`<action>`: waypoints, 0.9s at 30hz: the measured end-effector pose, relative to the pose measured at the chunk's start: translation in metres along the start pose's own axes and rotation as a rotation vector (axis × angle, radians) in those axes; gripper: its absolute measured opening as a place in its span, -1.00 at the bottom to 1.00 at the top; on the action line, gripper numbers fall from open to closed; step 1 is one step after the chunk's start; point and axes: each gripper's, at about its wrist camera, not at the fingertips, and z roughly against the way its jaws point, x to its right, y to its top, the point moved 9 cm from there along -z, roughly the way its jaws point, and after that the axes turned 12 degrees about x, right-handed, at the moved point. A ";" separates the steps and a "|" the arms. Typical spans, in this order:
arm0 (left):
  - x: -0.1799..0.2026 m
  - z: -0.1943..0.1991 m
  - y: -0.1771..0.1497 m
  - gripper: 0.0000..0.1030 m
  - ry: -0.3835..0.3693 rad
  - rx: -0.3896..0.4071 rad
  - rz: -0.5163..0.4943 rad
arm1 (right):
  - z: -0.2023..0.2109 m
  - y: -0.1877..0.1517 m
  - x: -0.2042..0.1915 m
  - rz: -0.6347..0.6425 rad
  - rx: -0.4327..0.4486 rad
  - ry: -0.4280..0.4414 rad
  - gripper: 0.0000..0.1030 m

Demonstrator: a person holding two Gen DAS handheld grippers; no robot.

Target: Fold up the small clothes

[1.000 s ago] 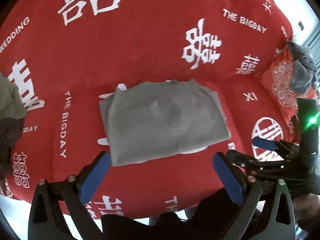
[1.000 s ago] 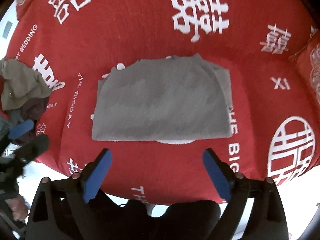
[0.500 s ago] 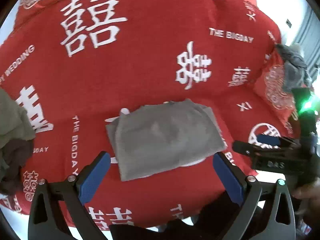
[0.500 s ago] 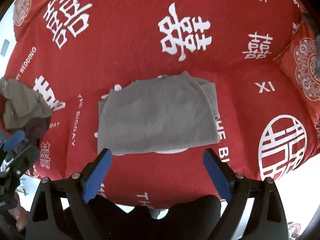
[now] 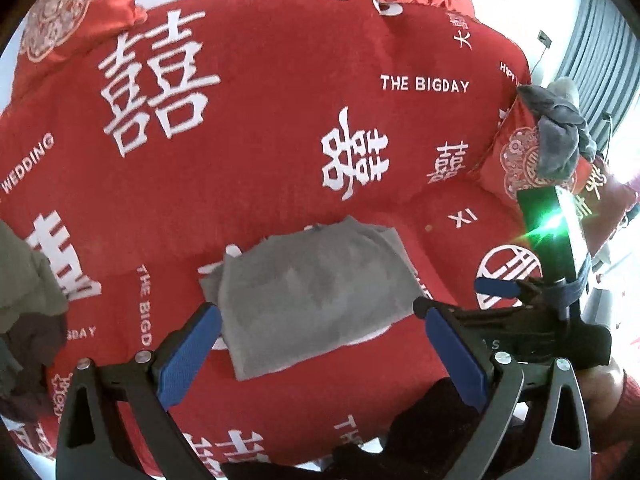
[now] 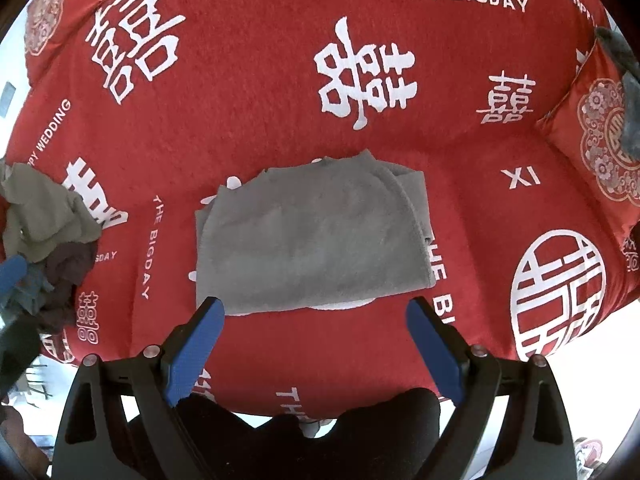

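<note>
A grey garment (image 5: 316, 292) (image 6: 312, 240) lies folded into a flat rectangle on the red printed bedspread (image 5: 260, 120) (image 6: 248, 92). My left gripper (image 5: 320, 344) hovers open above the cloth's near edge, nothing between its blue pads. My right gripper (image 6: 314, 344) is open too, raised just short of the garment's near edge and empty. In the left wrist view the right gripper (image 5: 500, 292) shows at the right with a green light on its body.
A heap of olive and brown clothes (image 5: 28, 304) (image 6: 44, 232) lies at the left edge of the bed. A grey garment (image 5: 560, 132) rests on a red cushion (image 6: 600, 140) at the right. More red cushions (image 5: 76, 12) line the far side.
Both grippers have drawn back and up from the folded grey garment, which now looks smaller and farther away. More of the bedspread and the far cushions have come into view.
</note>
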 end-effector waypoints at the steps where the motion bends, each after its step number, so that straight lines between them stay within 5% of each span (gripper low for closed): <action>1: -0.001 -0.002 0.000 1.00 0.020 -0.006 -0.016 | -0.001 0.000 0.000 -0.003 -0.003 0.001 0.82; 11: -0.029 -0.025 -0.014 1.00 0.143 -0.107 0.028 | -0.005 0.005 0.014 -0.054 -0.022 0.004 0.82; 27: -0.033 -0.048 -0.028 1.00 0.183 -0.173 0.041 | -0.013 -0.001 0.041 -0.097 -0.081 -0.018 0.82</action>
